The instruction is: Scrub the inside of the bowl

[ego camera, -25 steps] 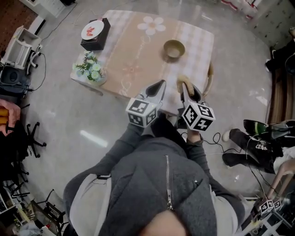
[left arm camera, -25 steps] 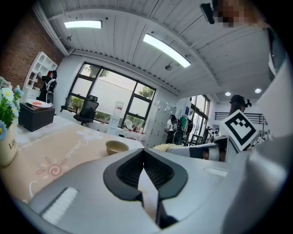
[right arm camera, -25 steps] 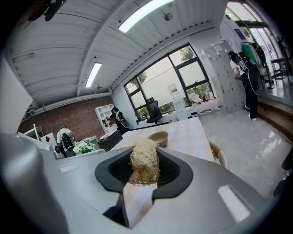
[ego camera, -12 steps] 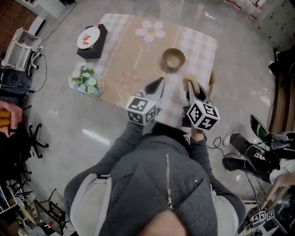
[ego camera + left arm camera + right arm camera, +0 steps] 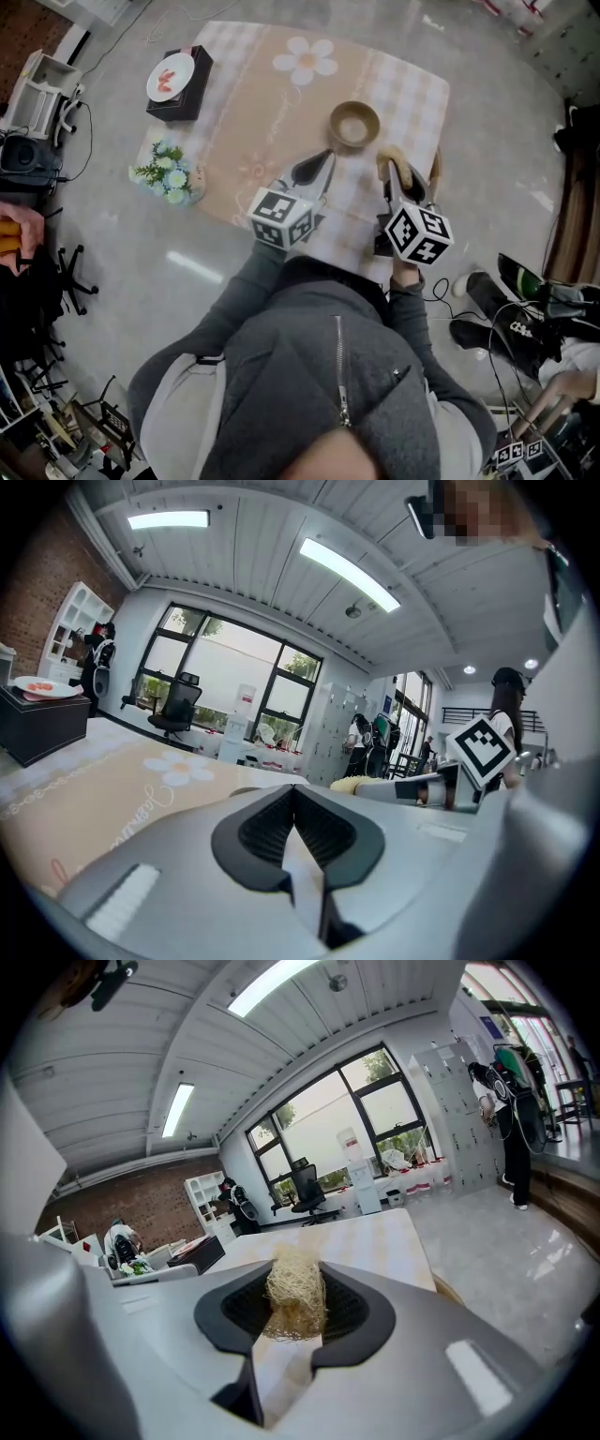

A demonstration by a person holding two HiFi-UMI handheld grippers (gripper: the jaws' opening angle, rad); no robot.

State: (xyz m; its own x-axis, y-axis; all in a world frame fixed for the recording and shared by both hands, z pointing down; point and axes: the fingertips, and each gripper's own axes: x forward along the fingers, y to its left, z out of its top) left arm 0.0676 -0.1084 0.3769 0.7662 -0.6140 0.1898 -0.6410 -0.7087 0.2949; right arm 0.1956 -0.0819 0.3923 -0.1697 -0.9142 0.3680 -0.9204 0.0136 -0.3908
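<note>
A tan bowl [image 5: 353, 125] stands on the low table [image 5: 281, 112], which is covered with a beige flower-print cloth. My left gripper [image 5: 322, 161] hovers over the table's near edge, just short of the bowl and to its left; its jaws are shut with nothing between them [image 5: 293, 797]. My right gripper [image 5: 397, 176] is to the right of the bowl, shut on a straw-coloured fibre scrubber [image 5: 391, 163]. In the right gripper view the scrubber [image 5: 293, 1299] sits pinched between the black pads. The bowl does not show in either gripper view.
A black box with a plate [image 5: 172, 77] sits at the table's far left corner, a bunch of flowers [image 5: 167, 176] at its left edge. A curved wooden piece [image 5: 434, 167] hangs at the right edge. Cables and shoes [image 5: 487, 328] lie on the floor at right.
Both grippers have moved forward over the table's near edge, closer to the bowl. Their jaws have not changed, and the scrubber stays in the right one.
</note>
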